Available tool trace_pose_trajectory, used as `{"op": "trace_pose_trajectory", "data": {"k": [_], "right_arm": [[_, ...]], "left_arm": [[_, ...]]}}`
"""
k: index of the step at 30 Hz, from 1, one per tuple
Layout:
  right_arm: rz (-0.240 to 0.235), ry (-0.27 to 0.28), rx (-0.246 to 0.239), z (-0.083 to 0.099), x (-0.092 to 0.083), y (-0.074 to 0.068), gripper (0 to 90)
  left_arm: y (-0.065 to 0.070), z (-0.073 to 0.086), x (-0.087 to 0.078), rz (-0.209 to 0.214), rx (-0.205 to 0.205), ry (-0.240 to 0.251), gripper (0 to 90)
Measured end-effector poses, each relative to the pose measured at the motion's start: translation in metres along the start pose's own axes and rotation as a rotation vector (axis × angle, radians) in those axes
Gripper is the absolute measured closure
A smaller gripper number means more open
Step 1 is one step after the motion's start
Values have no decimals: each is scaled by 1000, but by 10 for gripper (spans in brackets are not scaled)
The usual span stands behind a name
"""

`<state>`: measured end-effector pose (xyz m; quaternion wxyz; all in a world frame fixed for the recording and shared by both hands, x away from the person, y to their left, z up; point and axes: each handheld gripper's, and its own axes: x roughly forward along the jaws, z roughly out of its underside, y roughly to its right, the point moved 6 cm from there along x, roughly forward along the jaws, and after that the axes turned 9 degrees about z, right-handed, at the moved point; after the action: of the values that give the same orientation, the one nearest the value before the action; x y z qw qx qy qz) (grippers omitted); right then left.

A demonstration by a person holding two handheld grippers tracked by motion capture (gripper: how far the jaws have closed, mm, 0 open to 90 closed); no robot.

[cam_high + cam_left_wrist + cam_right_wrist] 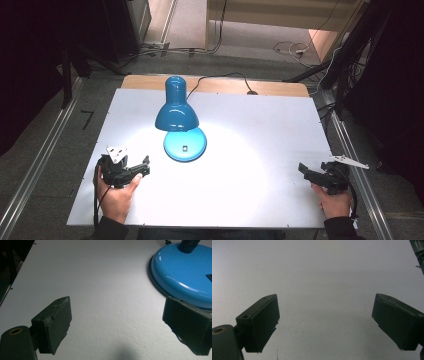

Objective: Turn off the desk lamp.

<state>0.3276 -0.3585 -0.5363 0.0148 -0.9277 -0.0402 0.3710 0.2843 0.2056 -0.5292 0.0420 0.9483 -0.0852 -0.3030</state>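
I hold my left gripper (pixel 142 167) low over the white table (pixel 260 150), and its two black jaws stand wide apart with nothing between them; only bare table surface lies there. My right gripper (pixel 306 171) is the same: the jaws are spread wide and empty, and they point across the table toward the middle. The blue lamp (pixel 176 107) is lit and stands ahead of my left fingers and a little to their right; its round blue base (pixel 183 272) is very near to my right-hand pad (pixel 186 326), almost just beside it, while the left-hand pad (pixel 56 323) has only white table around it. From my right gripper the lamp is well apart, far over to the side. What can go wrong, I think, is this: if I move the left gripper forward without aiming, the nearer pad may knock the rim of the base and push the lamp, and the shade (pixel 176 119) leans out over the base, so the lamp may tip. The base is also smooth and glossy, so a grip on its thin edge may slip. The black cord (pixel 220 76) behind the lamp may pull it back if I drag it.
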Motion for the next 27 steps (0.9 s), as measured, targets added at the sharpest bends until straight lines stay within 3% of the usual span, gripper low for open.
{"op": "trace_pose_trajectory", "data": {"k": [10,27], "right_arm": [[1,14,-9,0,-2,-2,64],[-1,17,-18,0,-1,-2,64]], "left_arm": [[5,-1,0,39,-5,12,93],[10,-4,5,66,-21,25,93]]}}
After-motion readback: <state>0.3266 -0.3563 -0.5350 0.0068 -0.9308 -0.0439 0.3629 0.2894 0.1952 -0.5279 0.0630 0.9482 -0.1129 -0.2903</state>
